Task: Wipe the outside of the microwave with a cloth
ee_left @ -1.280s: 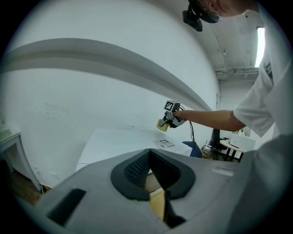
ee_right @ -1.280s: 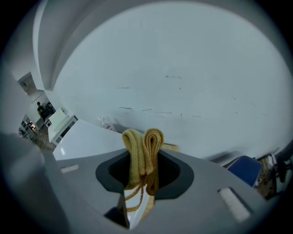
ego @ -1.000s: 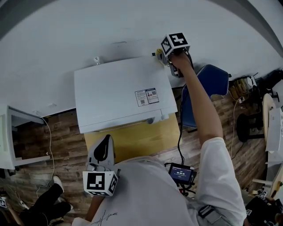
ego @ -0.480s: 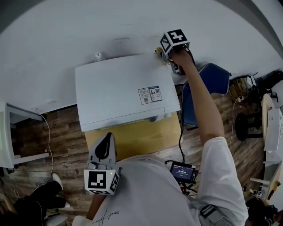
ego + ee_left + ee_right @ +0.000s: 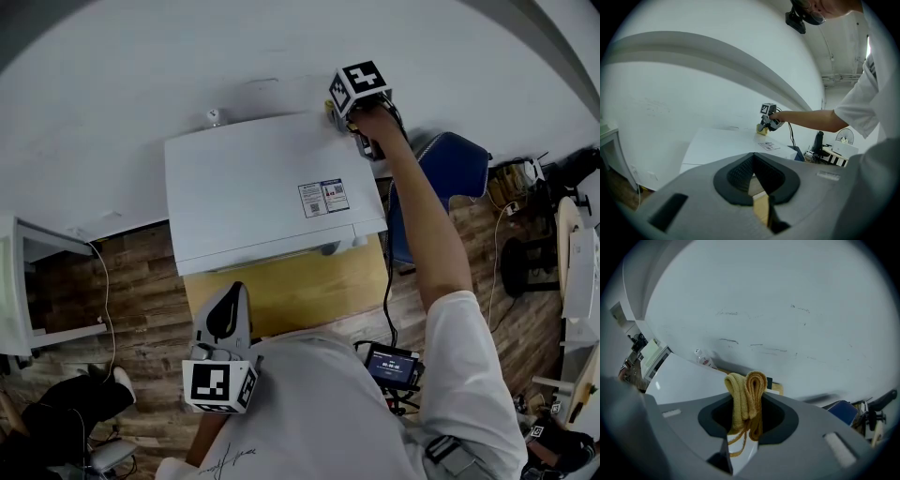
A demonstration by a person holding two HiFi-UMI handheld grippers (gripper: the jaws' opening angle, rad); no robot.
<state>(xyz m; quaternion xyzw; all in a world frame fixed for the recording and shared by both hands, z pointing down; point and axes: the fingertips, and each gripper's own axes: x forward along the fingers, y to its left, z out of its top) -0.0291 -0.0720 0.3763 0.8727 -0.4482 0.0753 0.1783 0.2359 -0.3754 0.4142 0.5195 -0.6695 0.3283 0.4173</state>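
The white microwave (image 5: 272, 192) stands on a yellow table (image 5: 291, 291), against the wall. My right gripper (image 5: 349, 105) is at the microwave's back right top corner, shut on a folded yellow cloth (image 5: 747, 394) that rests on the top there. The left gripper view shows that cloth (image 5: 761, 131), the right gripper (image 5: 765, 125) and the microwave top (image 5: 726, 145) from the front. My left gripper (image 5: 225, 314) hangs in front of the table near my body, away from the microwave. Its jaws (image 5: 759, 187) are shut with nothing between them.
A small plastic bottle (image 5: 214, 117) stands behind the microwave by the wall. A blue chair (image 5: 441, 178) is at the right, and a white cabinet (image 5: 23, 281) at the left. A small screen device (image 5: 389, 364) with a cable hangs by my waist.
My right gripper with the cloth has slid a little to the left along the microwave's back edge. The left gripper has barely moved.
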